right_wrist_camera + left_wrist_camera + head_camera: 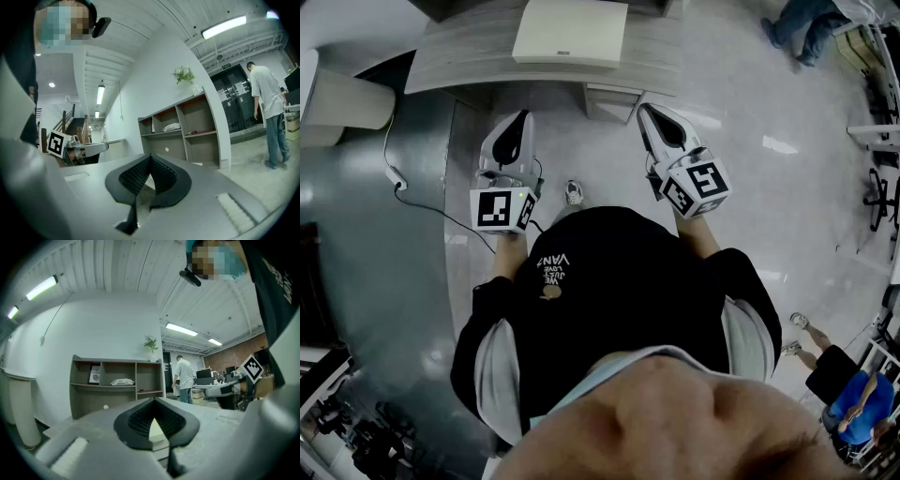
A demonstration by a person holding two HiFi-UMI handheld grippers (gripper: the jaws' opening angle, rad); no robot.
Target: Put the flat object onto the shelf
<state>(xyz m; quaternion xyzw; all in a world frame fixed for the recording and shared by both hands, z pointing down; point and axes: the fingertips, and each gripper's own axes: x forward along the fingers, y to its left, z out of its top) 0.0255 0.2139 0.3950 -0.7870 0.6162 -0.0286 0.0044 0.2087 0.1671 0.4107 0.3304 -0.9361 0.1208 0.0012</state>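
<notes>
Head view: left tongs and right tongs pressed together, empty; box lies ahead; shirt print includes "LOVE".

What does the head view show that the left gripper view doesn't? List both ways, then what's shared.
Head view only: the cable and a bystander in blue. Left gripper view only: the shelf, the plant on it, a standing person. Both: the right gripper and the cream flat object.
</notes>
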